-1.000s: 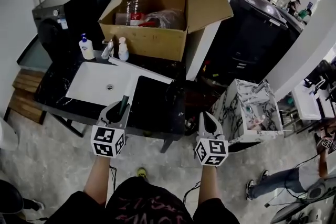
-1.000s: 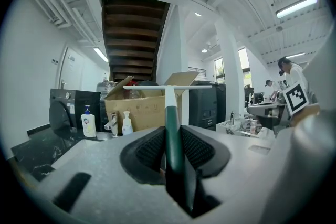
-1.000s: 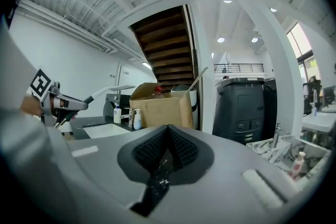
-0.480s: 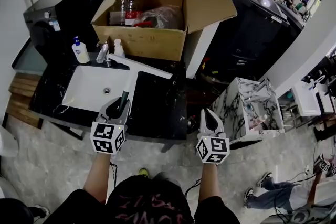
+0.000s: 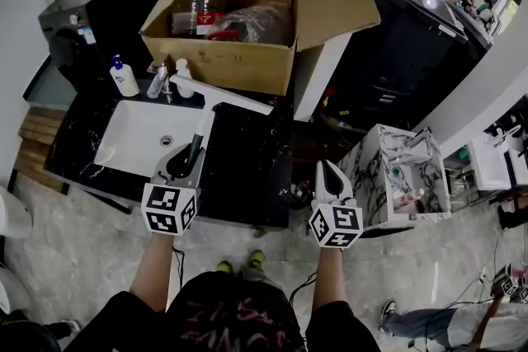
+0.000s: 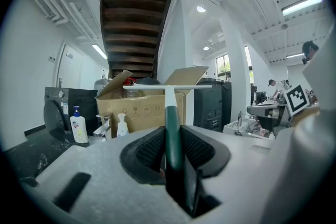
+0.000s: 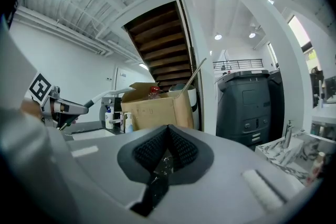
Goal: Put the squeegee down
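Note:
The squeegee [image 5: 198, 132] has a dark green handle and a long white blade [image 5: 221, 95]. My left gripper [image 5: 183, 165] is shut on the handle and holds it nearly level over the black counter, between the sink and the cardboard box. In the left gripper view the handle [image 6: 172, 128] runs straight out between the pads, with the blade [image 6: 168, 87] crosswise in front of the box. My right gripper [image 5: 327, 177] hangs off the counter's right end, shut with nothing in it [image 7: 167, 136]. The right gripper view shows the squeegee [image 7: 100, 96] at the left.
An open cardboard box [image 5: 239, 53] with bottles and bags in it stands at the back of the black marble counter [image 5: 247, 169]. A white sink [image 5: 136, 140], a faucet [image 5: 157, 82] and two pump bottles [image 5: 124, 78] are on the left. A small marble washstand [image 5: 396, 177] stands at the right.
I have moved toward the counter with both grippers. The squeegee's blade has come closer to the cardboard box. Neither grip has changed.

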{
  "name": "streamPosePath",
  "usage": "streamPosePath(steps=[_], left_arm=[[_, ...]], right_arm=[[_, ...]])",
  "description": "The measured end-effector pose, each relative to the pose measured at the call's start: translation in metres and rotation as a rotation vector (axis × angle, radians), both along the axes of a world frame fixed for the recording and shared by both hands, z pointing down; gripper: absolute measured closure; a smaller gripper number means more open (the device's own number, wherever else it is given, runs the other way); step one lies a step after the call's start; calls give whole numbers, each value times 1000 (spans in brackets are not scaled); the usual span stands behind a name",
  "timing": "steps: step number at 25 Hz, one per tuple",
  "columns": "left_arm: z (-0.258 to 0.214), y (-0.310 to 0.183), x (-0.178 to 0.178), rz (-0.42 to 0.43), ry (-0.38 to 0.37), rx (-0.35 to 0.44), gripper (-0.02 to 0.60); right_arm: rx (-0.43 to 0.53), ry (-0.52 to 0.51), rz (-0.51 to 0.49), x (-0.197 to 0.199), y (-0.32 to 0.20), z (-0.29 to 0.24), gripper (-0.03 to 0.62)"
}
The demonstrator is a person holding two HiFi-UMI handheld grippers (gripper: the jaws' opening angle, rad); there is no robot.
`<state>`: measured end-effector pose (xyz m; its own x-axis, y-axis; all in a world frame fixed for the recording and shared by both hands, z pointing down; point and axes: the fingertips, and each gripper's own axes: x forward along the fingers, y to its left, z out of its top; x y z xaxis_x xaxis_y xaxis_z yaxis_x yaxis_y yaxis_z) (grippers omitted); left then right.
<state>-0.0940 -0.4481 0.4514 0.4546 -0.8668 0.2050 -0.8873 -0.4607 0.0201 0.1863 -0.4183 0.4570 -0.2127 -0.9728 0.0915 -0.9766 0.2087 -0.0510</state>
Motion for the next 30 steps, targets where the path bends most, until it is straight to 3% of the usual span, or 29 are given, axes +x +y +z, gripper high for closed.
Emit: streamPosePath(steps=[11, 30], left_arm=[[8, -40, 34, -9, -2, -26, 480], [94, -65, 61, -40, -28, -247, 480]], right_arm=[[5, 2, -35, 14, -36, 4, 592], [-23, -2, -68, 16, -52, 20, 592]])
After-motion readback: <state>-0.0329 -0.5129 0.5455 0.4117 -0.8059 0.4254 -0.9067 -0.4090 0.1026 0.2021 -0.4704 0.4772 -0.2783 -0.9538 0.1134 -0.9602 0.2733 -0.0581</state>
